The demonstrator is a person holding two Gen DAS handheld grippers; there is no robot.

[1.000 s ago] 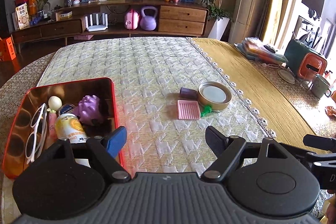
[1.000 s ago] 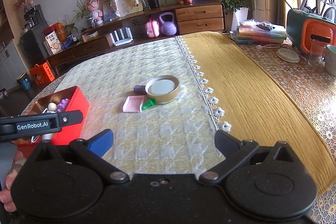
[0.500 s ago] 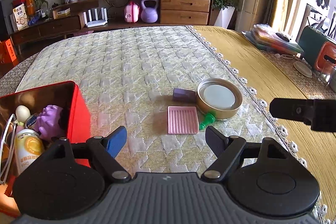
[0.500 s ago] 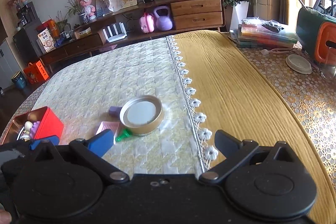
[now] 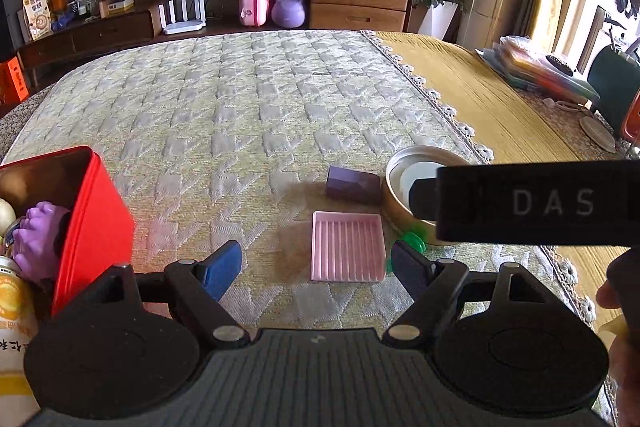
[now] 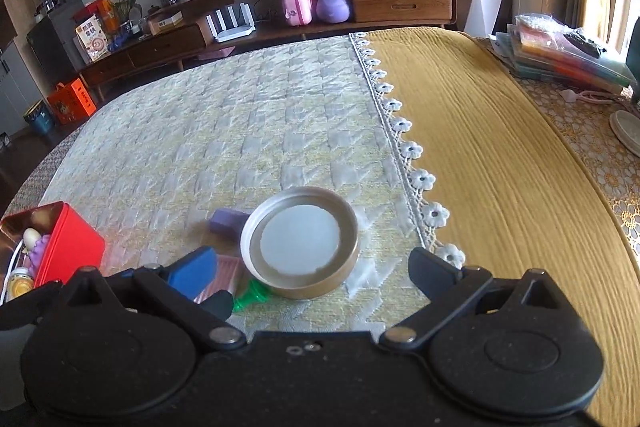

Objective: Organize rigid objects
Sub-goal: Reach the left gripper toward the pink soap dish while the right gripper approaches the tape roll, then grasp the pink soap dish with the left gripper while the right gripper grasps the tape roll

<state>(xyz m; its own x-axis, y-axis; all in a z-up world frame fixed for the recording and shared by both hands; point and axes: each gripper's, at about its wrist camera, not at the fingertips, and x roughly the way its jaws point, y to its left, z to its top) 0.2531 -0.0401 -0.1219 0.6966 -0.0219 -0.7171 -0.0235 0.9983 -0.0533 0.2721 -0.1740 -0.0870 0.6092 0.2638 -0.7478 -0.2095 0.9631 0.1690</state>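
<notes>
A pink ribbed tray (image 5: 346, 246), a purple block (image 5: 352, 183), a small green piece (image 5: 414, 242) and a round gold tin lid (image 6: 300, 242) lie together on the quilted cloth. My left gripper (image 5: 316, 269) is open and empty, just short of the pink tray. My right gripper (image 6: 316, 269) is open and empty, with the lid between its fingers, just ahead. Its body (image 5: 532, 201) crosses the left wrist view over the lid. The red tin box (image 5: 94, 215) at the left holds a purple toy (image 5: 38, 239) and a can (image 5: 12, 311).
A yellow cloth (image 6: 500, 163) covers the table right of the lace edge. Stacked folders (image 6: 568, 59) and a white coaster (image 6: 626, 131) lie at the far right. A wooden sideboard (image 6: 280, 11) with a purple kettlebell (image 6: 332, 3) stands behind the table.
Both grippers have moved forward and lower toward the group of small things. The right gripper has come in over the lid. The red box has slid toward the left edge of both views.
</notes>
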